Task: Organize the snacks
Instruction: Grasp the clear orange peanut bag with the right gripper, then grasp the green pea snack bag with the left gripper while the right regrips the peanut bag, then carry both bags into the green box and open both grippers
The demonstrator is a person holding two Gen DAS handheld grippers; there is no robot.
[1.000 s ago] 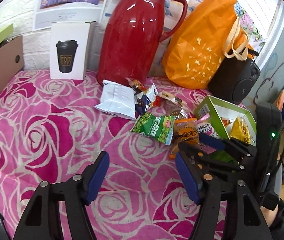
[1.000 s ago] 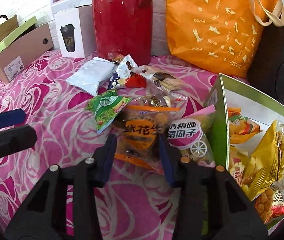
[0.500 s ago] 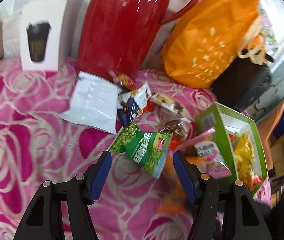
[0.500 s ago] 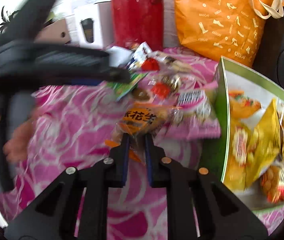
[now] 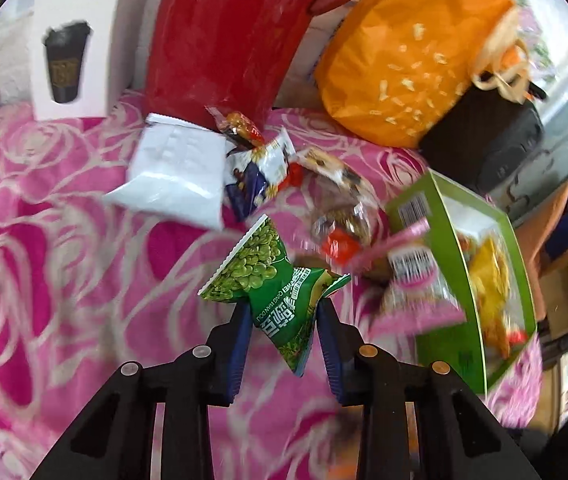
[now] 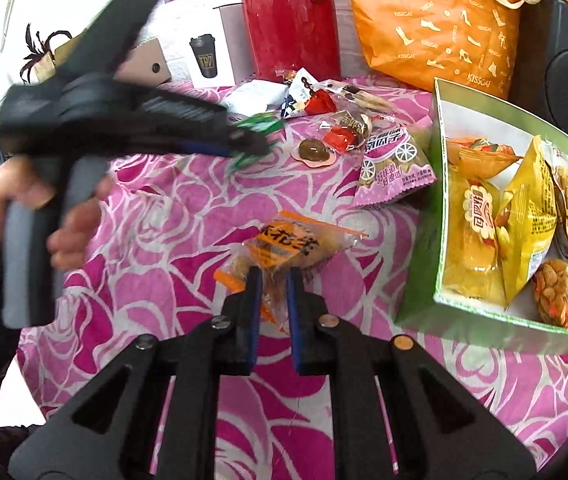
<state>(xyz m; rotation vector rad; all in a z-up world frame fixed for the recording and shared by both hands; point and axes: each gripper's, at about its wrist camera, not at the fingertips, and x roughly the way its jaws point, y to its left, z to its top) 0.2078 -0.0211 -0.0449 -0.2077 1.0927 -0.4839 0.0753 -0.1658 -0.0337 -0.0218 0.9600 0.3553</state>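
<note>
My left gripper [image 5: 284,312] is shut on a green pea snack packet [image 5: 272,284], which crumples between the blue pads. In the right wrist view the left gripper [image 6: 244,140] shows, held by a hand, with the green packet [image 6: 258,124] at its tip. My right gripper [image 6: 275,280] is shut on an orange-labelled clear snack bag [image 6: 287,246], which hangs over the pink rose cloth [image 6: 156,240]. A green box [image 6: 439,128] with several yellow snack bags inside stands at the right. Loose snacks lie behind: a pink packet [image 6: 393,164], a white pouch [image 5: 176,176] and small candies [image 6: 335,136].
A red thermos [image 5: 228,36], an orange tote bag [image 6: 439,20], a black speaker [image 6: 567,72] and a white box with a cup print [image 5: 64,68] line the back. A cardboard box [image 6: 144,64] sits at the far left.
My left gripper moved forward and shut on the green packet. My right gripper shut on the orange-labelled bag and drew it back from the pile toward the near side.
</note>
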